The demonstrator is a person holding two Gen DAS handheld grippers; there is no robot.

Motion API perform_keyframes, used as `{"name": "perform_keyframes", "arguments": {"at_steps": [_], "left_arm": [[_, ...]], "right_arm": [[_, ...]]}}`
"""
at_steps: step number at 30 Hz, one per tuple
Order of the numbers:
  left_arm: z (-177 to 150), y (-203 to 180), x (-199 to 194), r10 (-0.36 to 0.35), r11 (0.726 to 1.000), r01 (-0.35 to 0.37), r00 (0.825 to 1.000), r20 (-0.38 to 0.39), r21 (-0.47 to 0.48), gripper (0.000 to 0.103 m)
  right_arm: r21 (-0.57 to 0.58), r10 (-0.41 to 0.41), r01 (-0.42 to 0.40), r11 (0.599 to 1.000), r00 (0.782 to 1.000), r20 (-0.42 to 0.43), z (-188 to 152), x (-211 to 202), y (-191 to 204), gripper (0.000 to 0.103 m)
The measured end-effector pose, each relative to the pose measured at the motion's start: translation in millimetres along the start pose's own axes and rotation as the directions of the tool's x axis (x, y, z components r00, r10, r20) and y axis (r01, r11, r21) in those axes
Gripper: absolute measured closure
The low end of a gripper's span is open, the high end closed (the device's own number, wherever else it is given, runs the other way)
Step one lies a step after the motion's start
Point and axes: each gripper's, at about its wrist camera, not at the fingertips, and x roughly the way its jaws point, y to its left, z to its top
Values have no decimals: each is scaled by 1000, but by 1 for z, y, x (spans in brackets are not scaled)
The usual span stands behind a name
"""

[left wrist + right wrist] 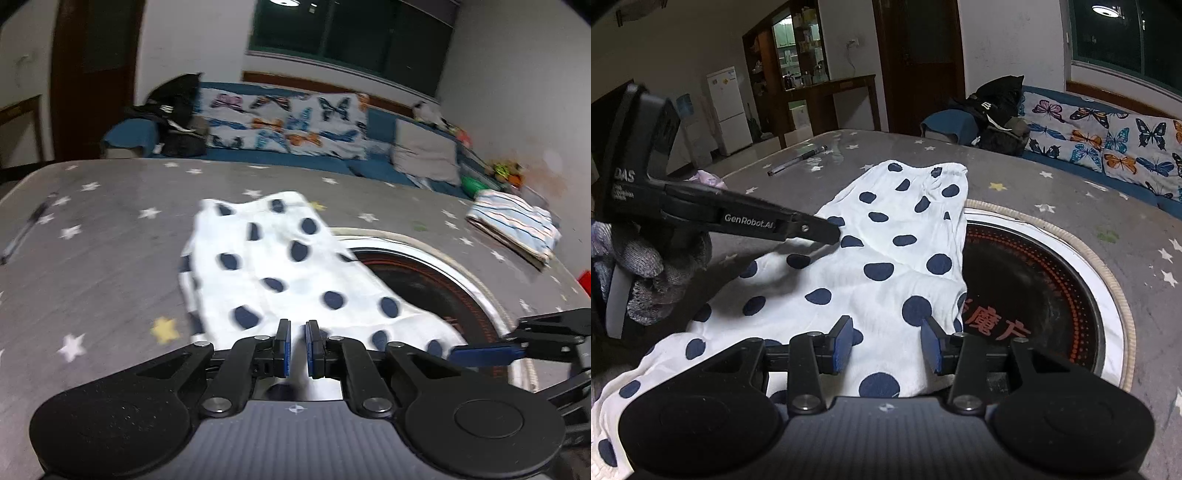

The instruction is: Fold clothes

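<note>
A white garment with dark blue dots (280,273) lies spread on the grey star-patterned table cover (92,258); it also shows in the right wrist view (886,258). My left gripper (297,349) is nearly closed, with cloth showing in the narrow gap between its blue pads; in the right wrist view (833,232) its tip rests on the garment's left side. My right gripper (888,347) is open just above the garment's near right edge, with nothing between the pads. Its fingers (487,352) show at the right in the left wrist view.
A round black heater plate with a white ring (1034,280) is set in the table, partly covered by the garment. A folded striped garment (513,225) lies at the far right. A pen (798,159) lies at the far left. A sofa with butterfly cushions (288,122) stands behind.
</note>
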Motion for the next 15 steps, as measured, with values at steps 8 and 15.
{"name": "perform_keyframes", "arguments": {"at_steps": [8,15], "left_arm": [[5,-5,40,0,999,2,999,-42,54,93],[27,16,55,66,998,-66,998,-4,8,93]], "right_arm": [[-2,16,-16,1000,1000,-16,0,7,-1,62],[4,30,-30,1000,999,-28,-3,12,-5,62]]}}
